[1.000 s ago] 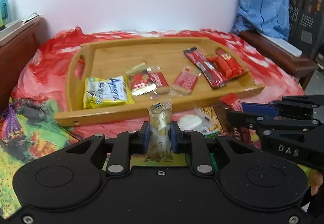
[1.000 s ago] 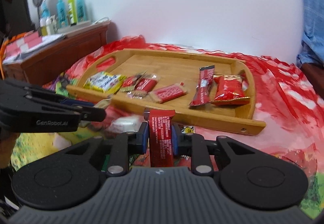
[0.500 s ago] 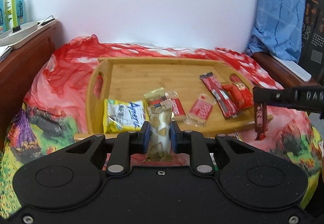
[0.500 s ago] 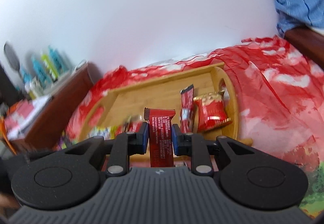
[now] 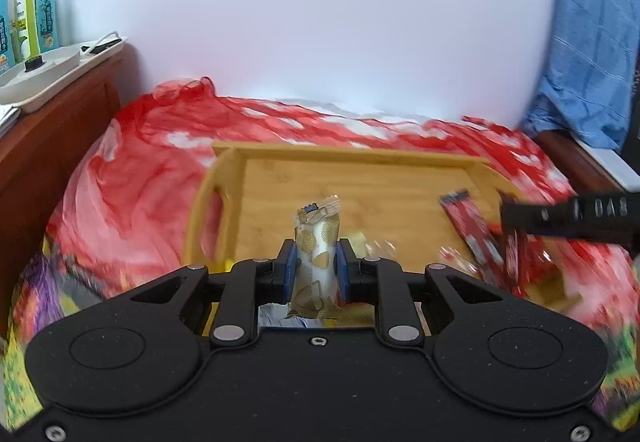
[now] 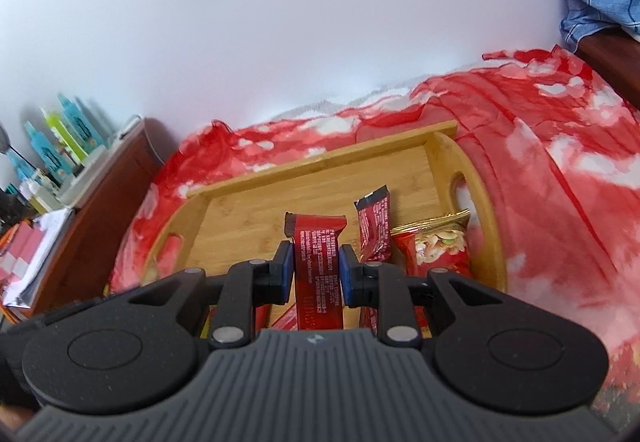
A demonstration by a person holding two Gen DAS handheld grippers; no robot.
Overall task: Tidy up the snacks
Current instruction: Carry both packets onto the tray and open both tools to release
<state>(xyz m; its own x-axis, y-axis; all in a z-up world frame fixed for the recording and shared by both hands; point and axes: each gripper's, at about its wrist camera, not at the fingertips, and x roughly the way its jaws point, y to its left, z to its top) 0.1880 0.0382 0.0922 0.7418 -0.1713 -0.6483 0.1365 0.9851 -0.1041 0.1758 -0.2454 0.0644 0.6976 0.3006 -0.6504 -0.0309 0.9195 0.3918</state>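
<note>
My left gripper is shut on a small white and gold snack packet, held upright above the left half of the wooden tray. The right gripper is shut on a red snack bar that stands on end over the tray. In the left wrist view the right gripper reaches in from the right over the tray's right end, the red bar hanging from it. A dark red bar and a red nut packet lie in the tray's right part.
The tray rests on a bed with a red and white cover. A wooden headboard shelf with a white dish and spray bottles is at the left. A blue cloth hangs at the right, and a white wall stands behind.
Both grippers have risen and moved forward from the bed's near side to above the tray, each keeping its snack. The right gripper has rolled, so its view tilts.
</note>
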